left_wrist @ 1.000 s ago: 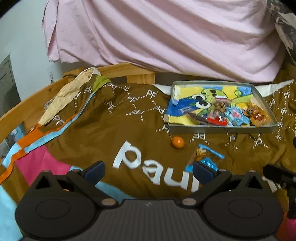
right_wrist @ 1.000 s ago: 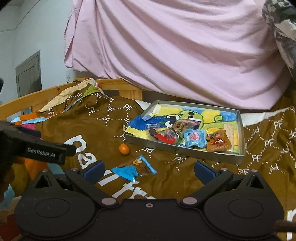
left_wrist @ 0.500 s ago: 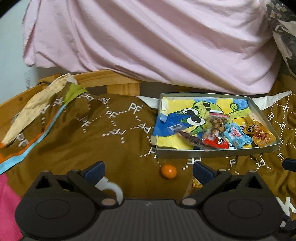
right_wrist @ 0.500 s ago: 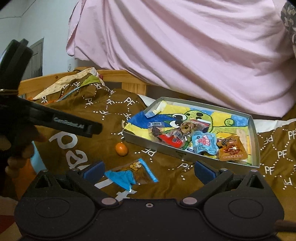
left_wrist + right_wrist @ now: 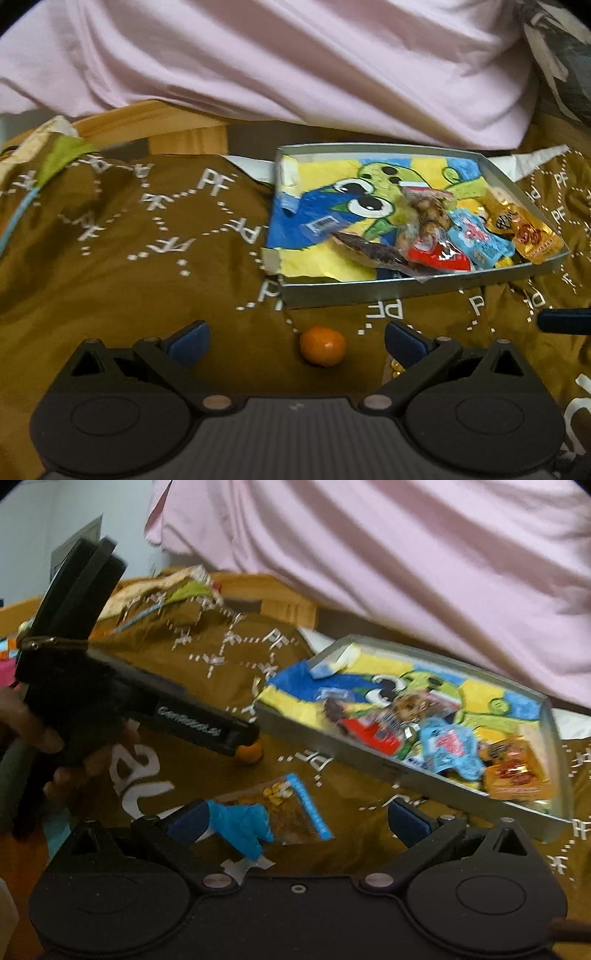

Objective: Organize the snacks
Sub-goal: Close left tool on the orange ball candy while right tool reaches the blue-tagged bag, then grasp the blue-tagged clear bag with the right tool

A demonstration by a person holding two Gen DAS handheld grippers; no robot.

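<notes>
on the brown bedspread (image 5: 122, 280), small round orange candy (image 5: 322, 345) between wide-open empty left jaws, right jaws likewise

Both the left hand-held gripper (image 5: 297, 341) and right hand-held gripper (image 5: 295, 821) gape wide, empty.

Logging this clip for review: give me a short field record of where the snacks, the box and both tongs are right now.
surface: brown printed blanket
box: open metal tray with several snack packets inside
loose snacks: small orange; blue-edged packet, both on the blanket in front of the tray
left tongs: open, orange lies between the fingers, not gripped
right tongs: open, over the blue-edged packet, holding nothing
</notes>
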